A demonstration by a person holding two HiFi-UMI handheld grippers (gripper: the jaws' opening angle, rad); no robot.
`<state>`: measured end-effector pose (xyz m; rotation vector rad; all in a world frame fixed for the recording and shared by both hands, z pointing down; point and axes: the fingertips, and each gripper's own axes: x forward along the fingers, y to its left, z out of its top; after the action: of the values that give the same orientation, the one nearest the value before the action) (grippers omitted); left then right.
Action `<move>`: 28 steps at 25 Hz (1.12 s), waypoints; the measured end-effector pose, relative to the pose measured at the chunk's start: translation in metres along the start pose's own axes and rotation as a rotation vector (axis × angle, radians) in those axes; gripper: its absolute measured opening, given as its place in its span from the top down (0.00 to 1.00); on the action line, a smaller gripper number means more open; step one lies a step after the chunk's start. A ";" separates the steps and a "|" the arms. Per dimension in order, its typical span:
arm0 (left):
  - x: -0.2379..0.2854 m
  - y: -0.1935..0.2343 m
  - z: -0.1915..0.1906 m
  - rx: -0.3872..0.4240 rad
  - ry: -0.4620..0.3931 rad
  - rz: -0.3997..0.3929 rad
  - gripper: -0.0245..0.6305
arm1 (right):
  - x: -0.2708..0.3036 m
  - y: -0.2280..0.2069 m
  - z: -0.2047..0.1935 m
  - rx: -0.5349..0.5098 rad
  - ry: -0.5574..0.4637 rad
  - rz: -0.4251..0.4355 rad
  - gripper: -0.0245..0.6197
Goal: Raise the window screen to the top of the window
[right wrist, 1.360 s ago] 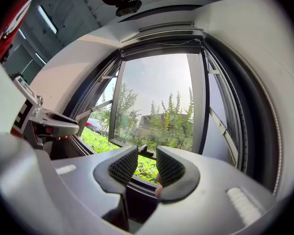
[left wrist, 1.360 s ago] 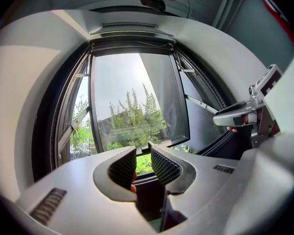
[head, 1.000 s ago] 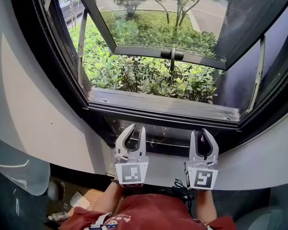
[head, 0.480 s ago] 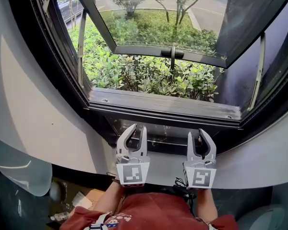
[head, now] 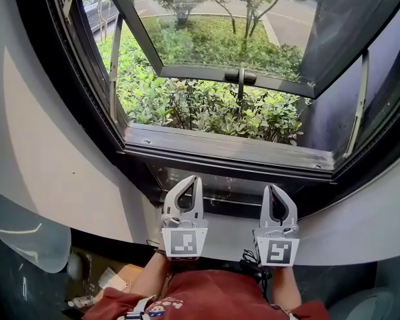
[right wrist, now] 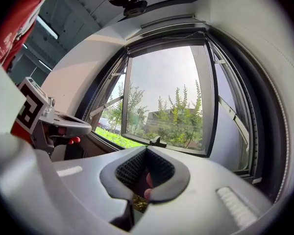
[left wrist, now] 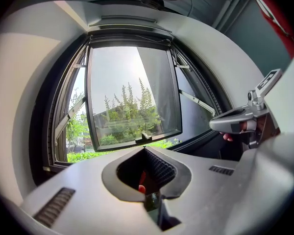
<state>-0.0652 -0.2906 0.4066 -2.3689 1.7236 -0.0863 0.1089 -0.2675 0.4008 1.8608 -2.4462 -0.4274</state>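
My left gripper [head: 197, 179] and right gripper [head: 270, 188] sit side by side, a little apart, low in front of the window, both pointing about level at it. Both pairs of jaws have just been closing. In each gripper view the tips now meet, leaving only the oval hollow behind them, and they clamp nothing.

My tips lie just short of a dark strip [head: 228, 184] set under the sill [head: 220, 147]. I cannot pick out the screen for sure. That strip may be its bar, lying at the bottom of the opening rather than the top.

Above the sill the frame is open. The sash [head: 220, 32] is swung outward from the top, its lower edge well beyond the sill, with the handle [head: 239, 76] at the middle of that edge. Metal stays [head: 113, 65] link the sash to the frame on both sides. Green shrubs [head: 200, 105] fill the gap between sash and sill.

A pale wall [head: 47, 159] runs round the dark frame. From the left gripper view the right gripper shows at the right edge, held level beside me. My red shirt [head: 207, 299] is at the bottom of the head view.
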 end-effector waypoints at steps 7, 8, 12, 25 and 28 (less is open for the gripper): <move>-0.002 0.000 0.003 0.003 -0.010 0.002 0.95 | 0.000 -0.001 0.005 0.010 -0.033 -0.001 0.95; -0.003 0.001 0.004 -0.002 -0.016 0.003 0.95 | 0.000 -0.001 0.005 0.009 -0.034 -0.003 0.95; -0.003 0.001 0.006 0.000 -0.024 0.002 0.95 | -0.001 -0.002 0.005 0.006 -0.035 -0.007 0.95; -0.004 0.000 0.009 -0.004 -0.037 -0.001 0.95 | -0.003 -0.004 0.007 -0.004 -0.031 -0.014 0.95; -0.005 0.000 0.007 -0.026 -0.034 0.000 0.95 | -0.003 -0.004 0.007 -0.003 -0.032 -0.017 0.95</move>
<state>-0.0658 -0.2851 0.3997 -2.3750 1.7196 -0.0232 0.1123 -0.2643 0.3935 1.8904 -2.4503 -0.4648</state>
